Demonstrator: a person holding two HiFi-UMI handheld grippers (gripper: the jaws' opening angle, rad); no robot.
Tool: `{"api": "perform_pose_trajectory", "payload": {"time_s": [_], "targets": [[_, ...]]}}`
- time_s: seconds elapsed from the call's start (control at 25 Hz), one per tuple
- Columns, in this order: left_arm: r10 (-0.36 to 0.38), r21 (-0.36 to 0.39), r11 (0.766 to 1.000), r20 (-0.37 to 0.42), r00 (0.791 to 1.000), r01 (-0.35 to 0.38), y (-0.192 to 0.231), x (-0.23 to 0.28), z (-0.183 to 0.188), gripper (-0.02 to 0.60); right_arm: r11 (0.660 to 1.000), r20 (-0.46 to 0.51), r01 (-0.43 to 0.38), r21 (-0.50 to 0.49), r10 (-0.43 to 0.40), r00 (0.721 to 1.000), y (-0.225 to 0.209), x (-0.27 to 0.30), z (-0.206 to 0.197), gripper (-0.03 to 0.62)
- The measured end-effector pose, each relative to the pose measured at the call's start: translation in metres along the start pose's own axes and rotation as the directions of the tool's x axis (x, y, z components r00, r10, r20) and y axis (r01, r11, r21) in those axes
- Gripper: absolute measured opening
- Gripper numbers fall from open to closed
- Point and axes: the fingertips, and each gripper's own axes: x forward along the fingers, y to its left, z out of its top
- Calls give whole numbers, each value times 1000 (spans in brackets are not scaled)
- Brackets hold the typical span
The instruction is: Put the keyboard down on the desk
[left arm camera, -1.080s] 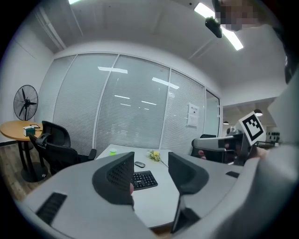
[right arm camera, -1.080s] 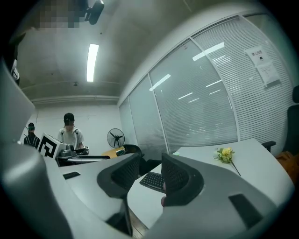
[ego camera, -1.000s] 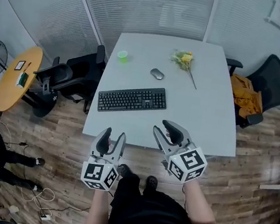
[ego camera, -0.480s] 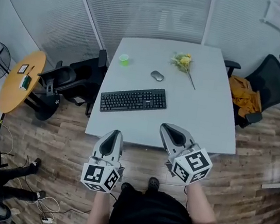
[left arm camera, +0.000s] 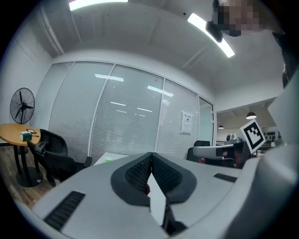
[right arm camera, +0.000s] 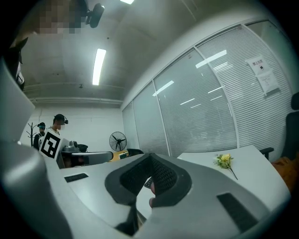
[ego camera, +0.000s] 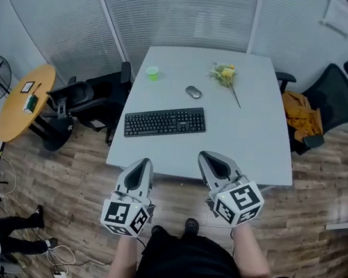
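On smooth white desk (ego camera: pixel 257 147), flat black keyboard (ego camera: pixel 165 121)

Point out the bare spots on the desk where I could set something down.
The desk is bare right of the keyboard, from the flowers to the near edge. A narrow strip runs in front of the keyboard. The far left is busier: cup, mouse, keyboard.
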Motion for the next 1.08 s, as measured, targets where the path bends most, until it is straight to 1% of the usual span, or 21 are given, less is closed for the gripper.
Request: {"api": "perform_pose_trajectory", "payload": {"time_s": [0.24,0.68,1.08], "targets": [[5,2,1000,-4,1000,-5,4,-1,1,0,1000,-13,-14,-9,14,1000,4,2,-5,9],[17,-22,1000,0,1000,-17,6,0,-1,-2,1000,-25,2,-10,-2,1000,-3,1,-8,9],[13,-28,1000,-23,1000,-14,5,4,-3,-2,1000,-28,6,-14,-6,1000,-9,-3,-7,8]]}}
